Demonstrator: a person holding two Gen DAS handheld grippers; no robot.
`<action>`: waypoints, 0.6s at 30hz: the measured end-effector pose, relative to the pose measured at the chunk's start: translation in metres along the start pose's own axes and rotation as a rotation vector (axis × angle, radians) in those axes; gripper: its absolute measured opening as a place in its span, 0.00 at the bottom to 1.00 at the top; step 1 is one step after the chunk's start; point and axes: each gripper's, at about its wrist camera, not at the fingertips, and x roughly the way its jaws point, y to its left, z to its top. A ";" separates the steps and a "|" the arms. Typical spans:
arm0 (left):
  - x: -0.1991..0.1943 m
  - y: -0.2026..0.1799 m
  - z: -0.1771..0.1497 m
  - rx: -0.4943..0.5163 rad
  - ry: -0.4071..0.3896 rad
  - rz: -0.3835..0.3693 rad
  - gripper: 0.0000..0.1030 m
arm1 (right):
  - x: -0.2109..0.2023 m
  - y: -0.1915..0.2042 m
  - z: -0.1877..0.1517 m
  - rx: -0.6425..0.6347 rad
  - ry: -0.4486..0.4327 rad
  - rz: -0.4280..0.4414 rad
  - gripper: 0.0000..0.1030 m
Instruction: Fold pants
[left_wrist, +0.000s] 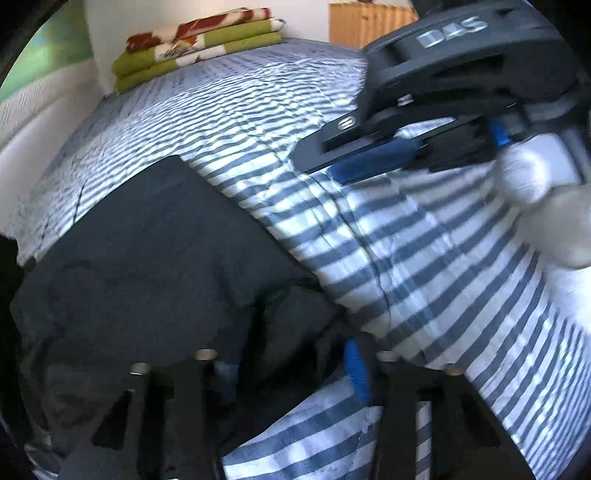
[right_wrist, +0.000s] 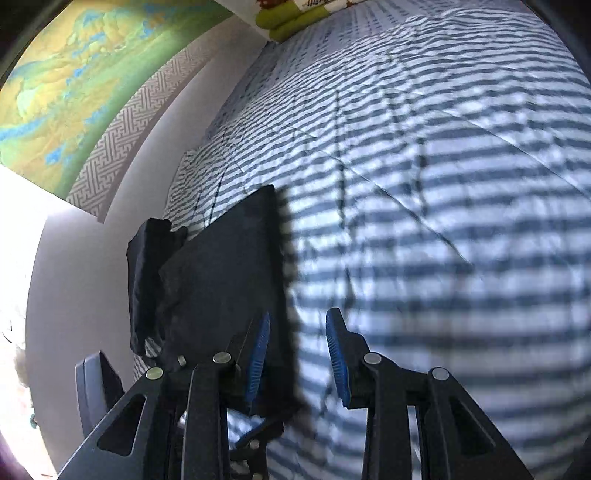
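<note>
Dark pants (left_wrist: 155, 251) lie folded on a blue-and-white striped bedspread (left_wrist: 424, 258). In the right wrist view the pants (right_wrist: 225, 280) form a flat dark rectangle with a bunched part on their left. My left gripper (left_wrist: 291, 373) is low over the pants' near edge. Its jaws stand wide apart, and dark fabric lies between them and hides the left pad. My right gripper (right_wrist: 298, 358) is open and empty. Its left pad (right_wrist: 258, 358) is over the pants' right edge and the other is over the bedspread. It also shows in the left wrist view as the right gripper (left_wrist: 347, 107), above the bed.
Folded green and patterned blankets (left_wrist: 195, 48) are stacked at the bed's far corner. Behind them is a wooden cabinet (left_wrist: 369, 22). A wall with a green painting (right_wrist: 74, 92) runs along the bed's left side. A white-gloved hand (left_wrist: 546, 192) holds the right gripper.
</note>
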 end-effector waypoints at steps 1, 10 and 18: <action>-0.002 0.005 0.000 -0.024 -0.004 -0.016 0.29 | 0.009 0.004 0.007 -0.005 0.010 0.005 0.28; -0.040 0.020 -0.010 -0.079 -0.084 -0.054 0.19 | 0.078 0.020 0.062 0.039 0.046 0.036 0.31; -0.055 0.025 -0.018 -0.119 -0.113 -0.085 0.18 | 0.120 0.017 0.083 0.151 0.076 0.132 0.29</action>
